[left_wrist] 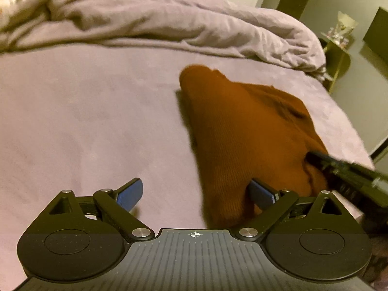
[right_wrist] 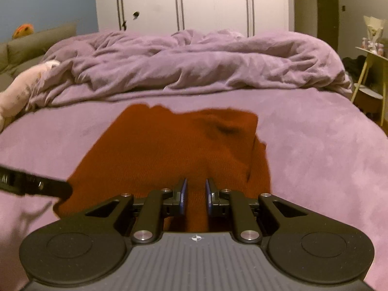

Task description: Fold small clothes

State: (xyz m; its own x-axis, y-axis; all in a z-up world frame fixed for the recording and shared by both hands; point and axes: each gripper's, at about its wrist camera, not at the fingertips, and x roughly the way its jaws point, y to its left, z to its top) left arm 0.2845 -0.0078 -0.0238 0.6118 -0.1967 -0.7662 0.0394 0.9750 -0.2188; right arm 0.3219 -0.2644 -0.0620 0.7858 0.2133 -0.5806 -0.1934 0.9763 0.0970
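A rust-orange knit garment [left_wrist: 232, 131] lies on the purple bed sheet [left_wrist: 84, 126]; it also shows in the right wrist view [right_wrist: 169, 150]. My left gripper [left_wrist: 196, 191] is wide open at the garment's near left edge, its right finger against the cloth. My right gripper [right_wrist: 196, 194] hovers over the garment's near edge, its jaws narrowly apart with cloth showing between the blue pads; whether they pinch it I cannot tell. The right gripper's finger [left_wrist: 344, 167] shows in the left wrist view, and the left gripper's finger [right_wrist: 43, 185] in the right wrist view.
A crumpled purple duvet [right_wrist: 194, 65] is heaped across the far side of the bed. A pale soft toy [right_wrist: 21, 84] lies at the left edge. A small side table [right_wrist: 373, 72] stands to the right, and white wardrobe doors [right_wrist: 194, 2] are behind.
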